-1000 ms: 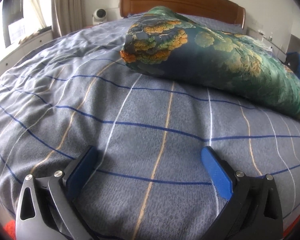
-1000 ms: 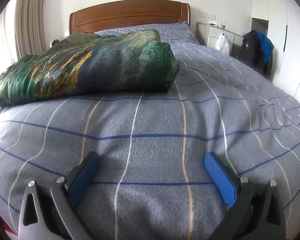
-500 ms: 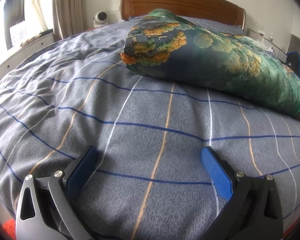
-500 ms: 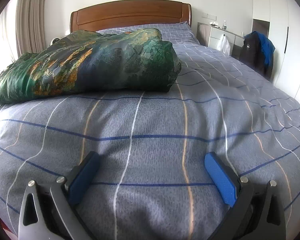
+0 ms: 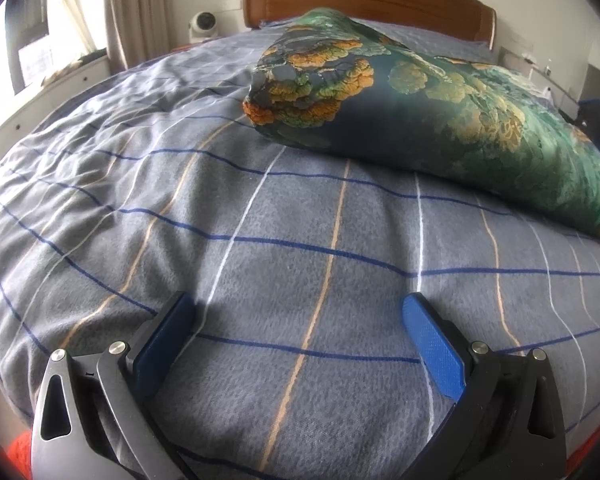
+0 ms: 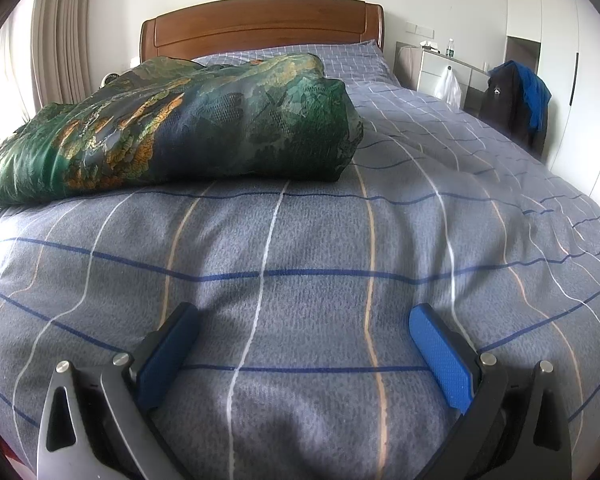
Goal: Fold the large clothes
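Observation:
A large green and dark blue garment with orange-gold flower print [image 5: 412, 104] lies bunched on the bed; it also shows in the right wrist view [image 6: 188, 128]. My left gripper [image 5: 298, 308] is open and empty, low over the bedcover, well short of the garment's near edge. My right gripper [image 6: 304, 316] is open and empty too, low over the cover, with the garment ahead and to the left.
The bed has a grey-blue checked cover [image 6: 440, 216] and a wooden headboard [image 6: 260, 20]. A curtain and a window ledge [image 5: 72, 68] are on the left. A white dresser [image 6: 440, 68] and a chair with dark and blue clothes [image 6: 516, 100] stand at the right.
Both grippers have moved a little closer to the garment, which looks slightly larger. The jaws stay open.

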`<state>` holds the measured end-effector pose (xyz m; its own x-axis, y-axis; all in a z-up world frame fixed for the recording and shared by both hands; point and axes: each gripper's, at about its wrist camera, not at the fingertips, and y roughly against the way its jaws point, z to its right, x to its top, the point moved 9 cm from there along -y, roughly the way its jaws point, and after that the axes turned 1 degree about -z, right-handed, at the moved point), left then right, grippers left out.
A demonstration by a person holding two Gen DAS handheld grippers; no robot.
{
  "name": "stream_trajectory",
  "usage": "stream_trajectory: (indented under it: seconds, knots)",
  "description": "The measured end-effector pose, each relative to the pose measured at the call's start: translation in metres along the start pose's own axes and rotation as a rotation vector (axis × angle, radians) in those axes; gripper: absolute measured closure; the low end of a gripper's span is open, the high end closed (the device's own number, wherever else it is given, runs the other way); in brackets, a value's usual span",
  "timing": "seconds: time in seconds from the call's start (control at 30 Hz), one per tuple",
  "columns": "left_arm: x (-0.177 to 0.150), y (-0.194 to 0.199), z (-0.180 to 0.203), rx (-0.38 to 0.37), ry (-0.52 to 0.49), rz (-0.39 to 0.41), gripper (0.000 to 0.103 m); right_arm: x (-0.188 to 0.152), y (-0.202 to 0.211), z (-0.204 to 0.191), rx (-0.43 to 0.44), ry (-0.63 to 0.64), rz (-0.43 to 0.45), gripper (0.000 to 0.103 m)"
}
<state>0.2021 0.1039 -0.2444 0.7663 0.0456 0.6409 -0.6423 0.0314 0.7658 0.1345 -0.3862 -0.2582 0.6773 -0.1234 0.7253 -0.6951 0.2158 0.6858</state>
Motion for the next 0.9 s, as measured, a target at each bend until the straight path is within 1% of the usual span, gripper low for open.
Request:
stream_trajectory:
  seconds: [0.5, 0.9]
  knots:
    - [-0.002, 0.002, -0.001, -0.006, -0.009, -0.014, 0.000, 0.001, 0.000, 0.000, 0.001, 0.000, -0.003, 0.000]
    - [-0.002, 0.014, -0.002, 0.005, -0.004, 0.024, 0.001, 0.000, 0.000, 0.001, 0.005, 0.000, -0.013, 0.000]
